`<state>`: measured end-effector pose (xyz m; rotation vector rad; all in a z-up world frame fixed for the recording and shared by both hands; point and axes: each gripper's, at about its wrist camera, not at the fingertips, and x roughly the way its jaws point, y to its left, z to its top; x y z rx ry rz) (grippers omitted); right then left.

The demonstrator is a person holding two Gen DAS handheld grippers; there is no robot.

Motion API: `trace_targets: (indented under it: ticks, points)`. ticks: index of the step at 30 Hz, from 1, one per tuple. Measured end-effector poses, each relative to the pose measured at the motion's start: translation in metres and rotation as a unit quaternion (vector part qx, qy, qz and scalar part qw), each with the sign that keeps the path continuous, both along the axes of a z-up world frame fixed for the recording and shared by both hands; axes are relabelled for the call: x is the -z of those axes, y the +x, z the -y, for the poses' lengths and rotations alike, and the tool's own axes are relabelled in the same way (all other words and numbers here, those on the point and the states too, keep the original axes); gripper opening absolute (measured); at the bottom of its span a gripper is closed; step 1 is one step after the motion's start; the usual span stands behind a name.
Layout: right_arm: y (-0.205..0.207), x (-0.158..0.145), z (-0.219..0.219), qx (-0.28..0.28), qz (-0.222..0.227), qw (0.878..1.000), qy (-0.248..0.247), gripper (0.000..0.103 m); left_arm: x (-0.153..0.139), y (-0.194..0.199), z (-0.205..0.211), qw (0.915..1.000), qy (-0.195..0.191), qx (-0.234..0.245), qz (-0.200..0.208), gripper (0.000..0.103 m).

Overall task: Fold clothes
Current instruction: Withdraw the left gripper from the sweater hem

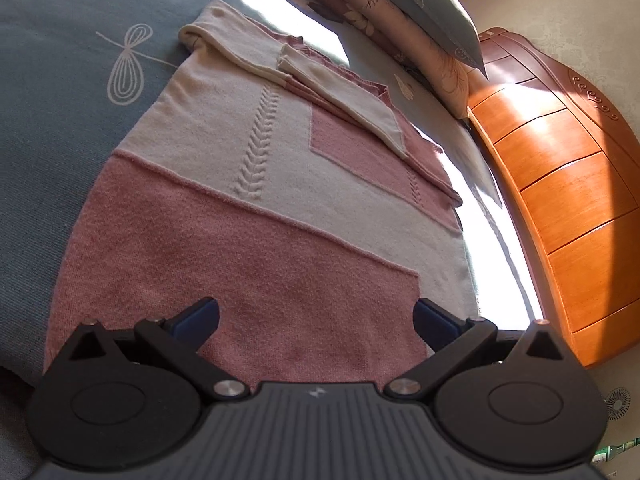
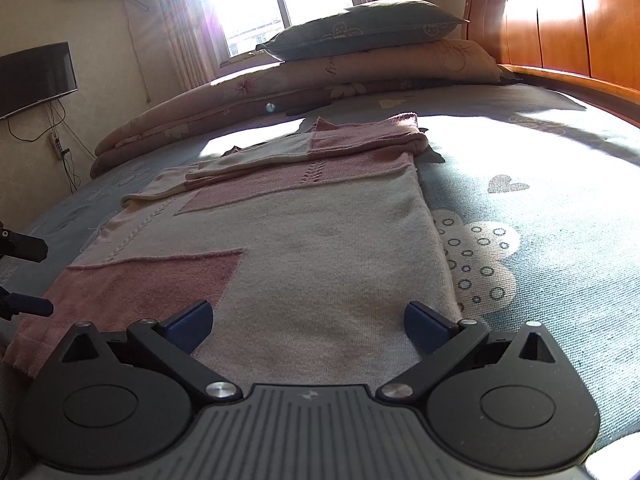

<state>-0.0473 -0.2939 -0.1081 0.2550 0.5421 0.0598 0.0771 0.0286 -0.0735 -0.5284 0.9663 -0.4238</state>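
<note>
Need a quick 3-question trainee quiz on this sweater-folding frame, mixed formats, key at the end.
1. True or false: the left gripper is shut on the sweater.
2. Multiple choice: the sleeves lie (a) spread out on the bed, (b) folded in over the sweater's body, (c) hanging off the edge.
3. Fill in: in the right wrist view, the pillow rests on a folded ____ near the headboard.

Key
1. False: both the left and the right gripper are open, fingers apart above the near hem.
2. b
3. quilt
</note>
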Motion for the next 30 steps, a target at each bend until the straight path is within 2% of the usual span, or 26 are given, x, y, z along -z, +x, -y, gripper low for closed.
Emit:
trace_targets:
  ticks: [8,11,16,20,25,27,30]
  points:
    - [0.000,0.000,-0.001,0.000,-0.001,1.000,-0.005,0.103,0.014,0.011,0.004,0.9995,-0.013,0.003,-0.027,0.102]
    - [0.000,0.000,-0.001,0.000,0.000,1.000,-0.003,0.103,0.018,0.010,0.005,0.9996,0.004,0.002,-0.026,0.102]
    - [0.000,0.000,0.000,0.000,0.000,1.000,-0.003,0.103,-0.003,0.009,-0.014,0.9988,0.038,-0.031,0.009,0.102]
    - [0.000,0.000,-0.001,0.000,0.000,1.000,-0.005,0.103,-0.005,0.011,-0.024,0.9984,0.035,-0.043,0.011,0.102]
    - [0.000,0.000,-0.001,0.000,-0.001,1.000,-0.006,0.103,0.014,0.011,-0.025,0.9987,0.012,-0.044,-0.022,0.102]
    - [0.000,0.000,-0.002,0.000,-0.001,1.000,-0.008,0.103,0.018,0.010,-0.024,0.9986,0.023,-0.043,-0.021,0.102]
    - [0.000,0.000,-0.002,0.000,-0.001,1.000,-0.010,0.103,0.008,0.010,-0.028,0.9947,0.073,-0.071,-0.006,0.102]
